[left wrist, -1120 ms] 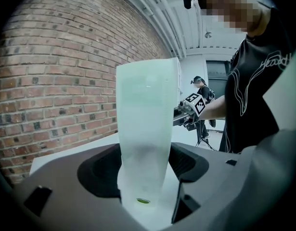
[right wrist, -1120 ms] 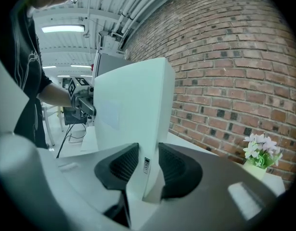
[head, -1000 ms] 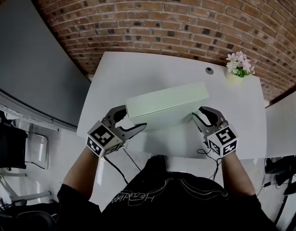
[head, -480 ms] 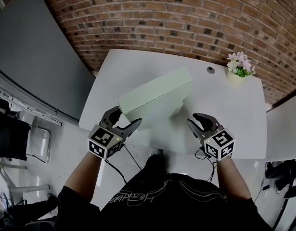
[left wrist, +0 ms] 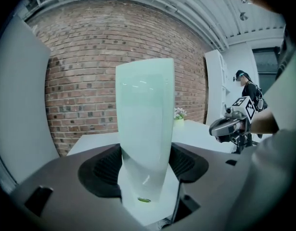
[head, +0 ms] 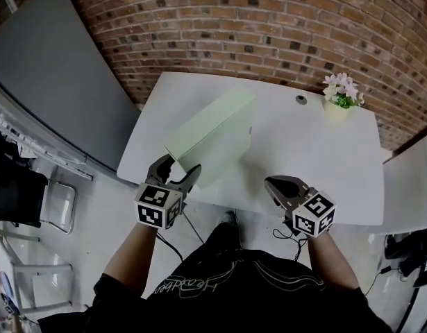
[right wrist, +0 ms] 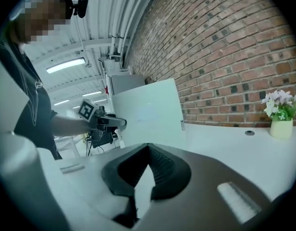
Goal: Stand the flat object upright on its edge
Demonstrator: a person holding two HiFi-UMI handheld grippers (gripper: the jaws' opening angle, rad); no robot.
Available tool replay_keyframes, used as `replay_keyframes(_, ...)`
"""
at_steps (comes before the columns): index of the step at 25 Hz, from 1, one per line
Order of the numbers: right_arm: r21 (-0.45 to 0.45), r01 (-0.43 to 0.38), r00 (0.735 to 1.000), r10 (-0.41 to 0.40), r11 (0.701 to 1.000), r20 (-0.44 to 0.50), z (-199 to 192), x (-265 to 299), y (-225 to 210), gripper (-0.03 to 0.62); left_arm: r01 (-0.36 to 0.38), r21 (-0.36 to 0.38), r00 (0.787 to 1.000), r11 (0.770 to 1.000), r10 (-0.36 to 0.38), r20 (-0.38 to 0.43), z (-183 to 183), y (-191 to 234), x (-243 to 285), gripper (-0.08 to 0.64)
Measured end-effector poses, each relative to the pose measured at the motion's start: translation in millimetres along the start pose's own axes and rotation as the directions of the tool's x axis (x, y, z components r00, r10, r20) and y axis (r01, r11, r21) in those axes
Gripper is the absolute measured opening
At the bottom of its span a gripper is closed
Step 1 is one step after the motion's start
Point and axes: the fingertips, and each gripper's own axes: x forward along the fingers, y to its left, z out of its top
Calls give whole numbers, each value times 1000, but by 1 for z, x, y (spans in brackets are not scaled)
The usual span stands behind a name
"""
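Observation:
A pale green flat box (head: 212, 132) stands on its long edge on the white table (head: 310, 151), running away from me and to the right. My left gripper (head: 178, 177) is shut on its near end. In the left gripper view the box (left wrist: 145, 109) rises straight between the two pads (left wrist: 105, 166), which press on its faces. My right gripper (head: 271, 184) hovers at the table's front edge, apart from the box, and has just been closing with nothing between its jaws. In the right gripper view the right gripper (right wrist: 144, 174) has its tips together, with the box (right wrist: 148, 113) and the left gripper (right wrist: 111, 122) ahead.
A small pot of pink flowers (head: 341, 94) stands at the table's far right corner, with a round cable hole (head: 300, 100) beside it. A brick wall (head: 269, 26) runs behind the table. A grey panel (head: 53, 96) and a chair (head: 50, 207) are on the left.
The box has swung from lying across in front of me to pointing away, still held at its left end. My right gripper has come off its right end, drawn back and closed.

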Motion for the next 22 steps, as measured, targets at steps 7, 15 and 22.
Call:
replay_keyframes(7, 1, -28, 999, 27, 1000, 18, 5, -6, 11, 5, -119, -51, 993, 992, 119, -14, -3, 0, -3, 301)
replay_keyframes(15, 3, -19, 1000, 19, 1000, 14, 4, -17, 14, 5, -294, -125, 956, 948, 291, -45, -6, 2, -11, 302)
replay_keyframes(22, 30, -3, 1000, 3, 1000, 1, -2, -20, 7, 5, -366, -158, 930, 917, 363, -50, -1, 8, -4, 301)
